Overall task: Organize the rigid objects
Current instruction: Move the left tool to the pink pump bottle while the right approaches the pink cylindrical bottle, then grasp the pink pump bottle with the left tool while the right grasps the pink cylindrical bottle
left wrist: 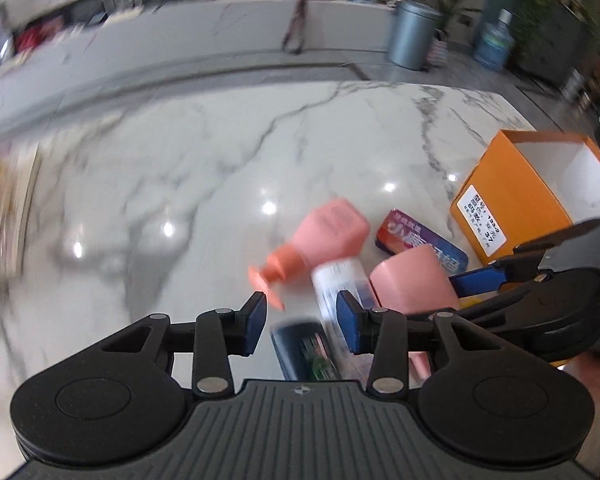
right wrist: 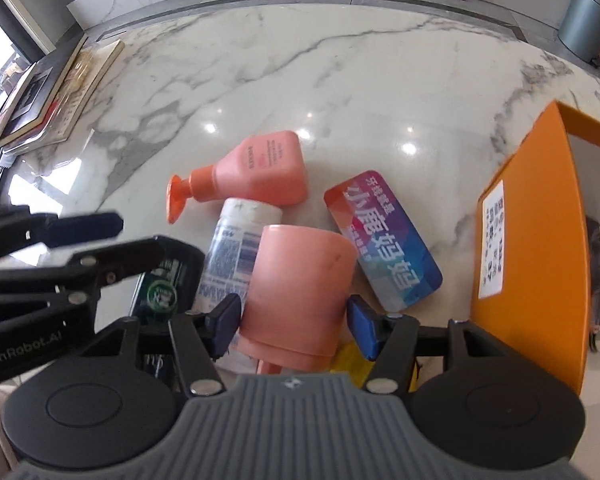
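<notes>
1. Pink cup [right wrist: 300,292] lying on its side on the marble surface [right wrist: 340,80], between the right gripper's [right wrist: 294,322] blue pads; left pad touching its wall, right pad just beside it, so clamped or only closing in cannot be told.
2. Same cup in the left wrist view [left wrist: 412,280], with the right gripper [left wrist: 500,276] reaching in from the right edge.
3. Left gripper [left wrist: 302,320] with jaws apart, holding nothing, poised above a white bottle [left wrist: 340,284] and a dark packet [left wrist: 304,354].
4. Left gripper in the right wrist view [right wrist: 80,248] entering from the left, over the dark packet [right wrist: 164,288].
5. White bottle [right wrist: 236,248] lying flat, touching the cup's left side and running up to the pump bottle.
6. Pink pump bottle [right wrist: 260,172] on its side beyond the cup, orange nozzle pointing left; seen blurred in the left view [left wrist: 324,236].
7. Purple-and-blue box [right wrist: 384,240] flat on the surface just right of the cup; also [left wrist: 416,240].
8. Orange carton [right wrist: 532,240] at the right, open top showing a white interior, white label on its near side; also [left wrist: 512,200].
9. Something yellow [right wrist: 348,360] under the right gripper, too hidden to identify.
10. Books [right wrist: 52,92] stacked at the far left of the surface.
11. Grey bin [right wrist: 588,12] on the floor beyond the surface.
</notes>
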A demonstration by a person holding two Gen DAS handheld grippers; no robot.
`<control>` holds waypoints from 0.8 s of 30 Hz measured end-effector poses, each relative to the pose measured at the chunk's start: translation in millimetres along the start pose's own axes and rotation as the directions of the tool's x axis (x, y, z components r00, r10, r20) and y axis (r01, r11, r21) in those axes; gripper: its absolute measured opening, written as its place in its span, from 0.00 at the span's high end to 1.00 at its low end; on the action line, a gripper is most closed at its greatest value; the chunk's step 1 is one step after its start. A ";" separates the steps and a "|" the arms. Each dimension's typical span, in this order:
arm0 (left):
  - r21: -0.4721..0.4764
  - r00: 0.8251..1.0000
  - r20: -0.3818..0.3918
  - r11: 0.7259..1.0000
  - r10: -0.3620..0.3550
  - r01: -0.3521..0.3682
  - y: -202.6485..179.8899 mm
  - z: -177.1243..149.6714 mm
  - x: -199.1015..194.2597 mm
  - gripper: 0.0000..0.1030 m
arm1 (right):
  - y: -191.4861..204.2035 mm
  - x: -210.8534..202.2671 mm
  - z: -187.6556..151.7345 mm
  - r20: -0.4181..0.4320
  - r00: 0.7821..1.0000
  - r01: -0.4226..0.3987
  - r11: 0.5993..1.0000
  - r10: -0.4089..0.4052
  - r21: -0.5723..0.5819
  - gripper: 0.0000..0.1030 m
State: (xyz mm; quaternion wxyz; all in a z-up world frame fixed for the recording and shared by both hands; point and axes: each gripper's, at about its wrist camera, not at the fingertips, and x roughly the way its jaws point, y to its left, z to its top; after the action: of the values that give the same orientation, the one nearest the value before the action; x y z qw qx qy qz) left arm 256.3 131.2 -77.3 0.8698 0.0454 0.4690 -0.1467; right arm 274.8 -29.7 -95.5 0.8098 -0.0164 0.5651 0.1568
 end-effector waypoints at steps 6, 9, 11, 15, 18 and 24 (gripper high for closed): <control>0.173 0.997 -0.010 0.982 -0.072 0.073 -3.4 25.2 27.2 0.43 | -10.2 -2.8 13.0 0.009 1.000 0.012 1.000 -0.012 0.005 0.43; 0.238 0.994 -0.048 0.966 -0.095 0.104 -10.6 35.4 44.6 0.37 | -14.3 0.2 16.9 -0.005 1.000 0.014 1.000 -0.014 0.002 0.43; 0.287 0.993 -0.072 0.951 -0.096 0.113 -15.9 39.6 54.8 0.34 | -17.3 1.4 18.6 -0.009 1.000 0.011 1.000 -0.011 0.006 0.43; 0.360 0.987 -0.127 0.922 -0.100 0.140 -19.6 45.2 73.8 0.33 | -20.3 1.6 20.7 -0.010 1.000 0.002 1.000 -0.002 -0.002 0.43; 0.376 0.981 -0.153 0.911 -0.117 0.167 -20.4 48.8 83.2 0.32 | -22.3 1.2 22.8 -0.003 1.000 -0.002 1.000 0.002 -0.010 0.43; 0.356 0.973 -0.202 0.916 -0.115 0.183 -20.0 51.9 97.8 0.48 | -27.5 5.4 26.8 -0.007 1.000 -0.006 1.000 0.006 -0.001 0.43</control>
State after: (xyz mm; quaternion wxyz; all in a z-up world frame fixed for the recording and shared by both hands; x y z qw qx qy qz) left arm 342.6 80.1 -128.3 0.7864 0.1864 0.5101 -0.2943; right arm 308.4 -49.1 -94.9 0.8074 -0.0155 0.5679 0.1592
